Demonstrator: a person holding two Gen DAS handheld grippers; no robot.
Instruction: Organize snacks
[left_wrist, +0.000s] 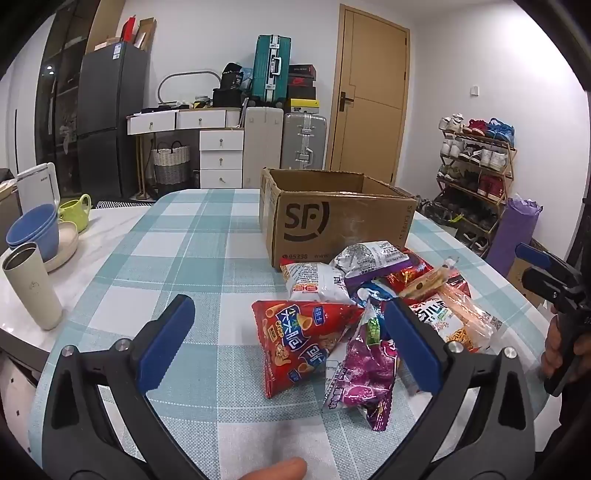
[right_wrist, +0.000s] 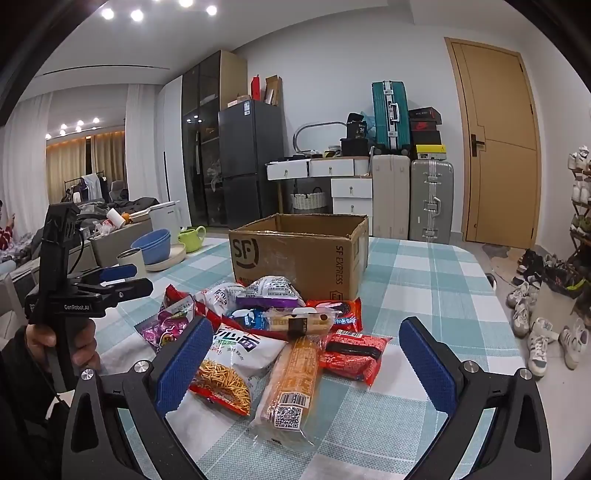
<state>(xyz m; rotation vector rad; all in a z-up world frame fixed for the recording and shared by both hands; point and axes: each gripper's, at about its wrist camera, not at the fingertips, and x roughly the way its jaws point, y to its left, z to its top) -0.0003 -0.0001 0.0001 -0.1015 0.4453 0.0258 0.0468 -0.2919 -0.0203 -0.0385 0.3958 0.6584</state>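
A pile of snack packets lies on the checked tablecloth in front of an open cardboard box (left_wrist: 332, 218) (right_wrist: 299, 251). In the left wrist view my left gripper (left_wrist: 288, 343) is open, with a red triangular chip bag (left_wrist: 295, 339) and a purple packet (left_wrist: 362, 373) between its fingers. In the right wrist view my right gripper (right_wrist: 306, 365) is open, above a long orange biscuit pack (right_wrist: 291, 384) and a white noodle-snack bag (right_wrist: 236, 358). The right gripper also shows at the right edge of the left wrist view (left_wrist: 554, 280), and the left gripper at the left of the right wrist view (right_wrist: 110, 282).
Blue bowls (left_wrist: 35, 229), a green watering can (left_wrist: 75, 212) and a cream tumbler (left_wrist: 33, 284) stand at the table's left end. A red packet (right_wrist: 354, 354) lies at the pile's right. Shoes and a shoe rack (left_wrist: 476, 162) stand beyond the right edge.
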